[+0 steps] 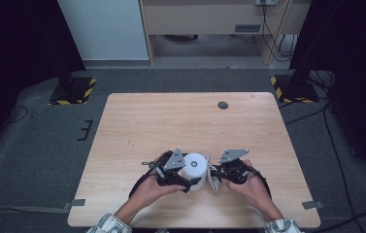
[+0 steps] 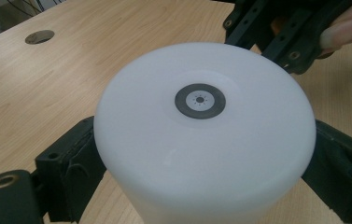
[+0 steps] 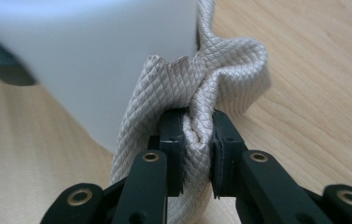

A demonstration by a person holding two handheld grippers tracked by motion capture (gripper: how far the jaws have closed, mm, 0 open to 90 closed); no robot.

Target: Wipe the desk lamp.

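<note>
A white cylinder (image 1: 194, 167) with a small dark ring on its flat top (image 2: 200, 101) stands upright near the table's front edge. My left gripper (image 1: 183, 180) clamps it from both sides, its black jaws pressed against the wall (image 2: 204, 179). A beige quilted cloth (image 3: 201, 88) lies bunched against the cylinder's side (image 3: 94, 60). My right gripper (image 3: 197, 149) is shut on a fold of this cloth, just right of the cylinder (image 1: 218, 177). In the left gripper view the right gripper (image 2: 276, 37) shows behind the cylinder with a fingertip of the hand on it.
The wooden table (image 1: 171, 116) has a round cable hole (image 1: 223, 105) at its far right. Two stand bases with yellow-black stripes (image 1: 74, 91) (image 1: 294, 90) sit on the grey floor beyond the far corners. Cables (image 1: 331, 131) run along the right.
</note>
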